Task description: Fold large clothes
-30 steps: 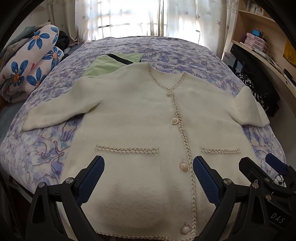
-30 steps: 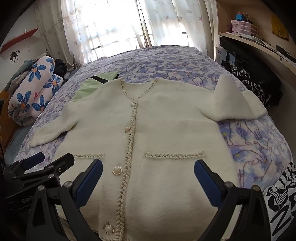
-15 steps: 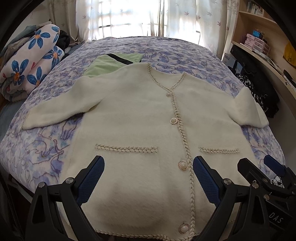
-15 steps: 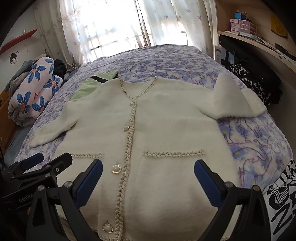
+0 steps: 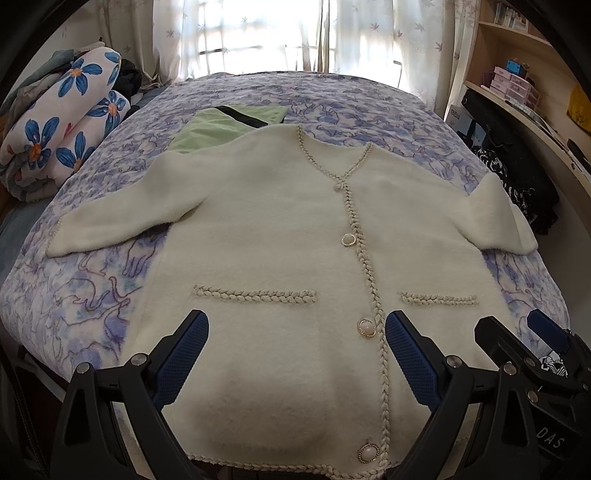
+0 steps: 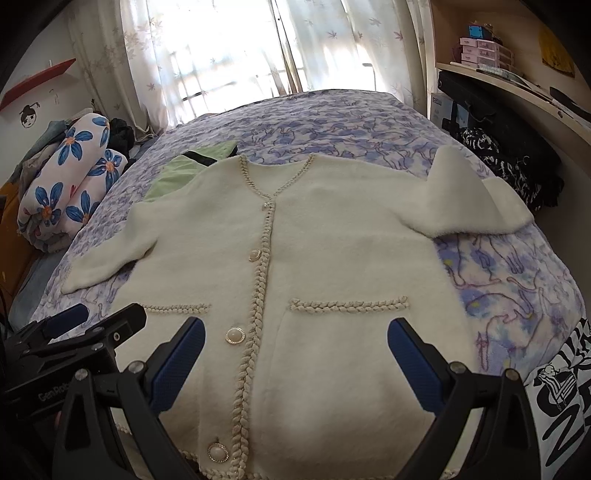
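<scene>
Here a bed (image 5: 369,110) with a purple-and-blue printed cover fills the room's middle, sheer curtains (image 5: 258,33) bright behind it and wooden shelves (image 5: 524,92) along the right wall. A cream cardigan (image 5: 280,229) lies flat and buttoned across the near half, sleeves spread left and right, overlapping a green garment (image 5: 218,127) at its far left shoulder. A rolled blue-flowered blanket (image 5: 62,129) sits at the far left. Only the right wrist view shows a red wall shelf (image 6: 37,79) and a black-and-white printed cloth (image 6: 561,398). The left gripper (image 5: 295,354) and right gripper (image 6: 295,360) hover above the cardigan's hem, jaws spread wide, holding nothing.
</scene>
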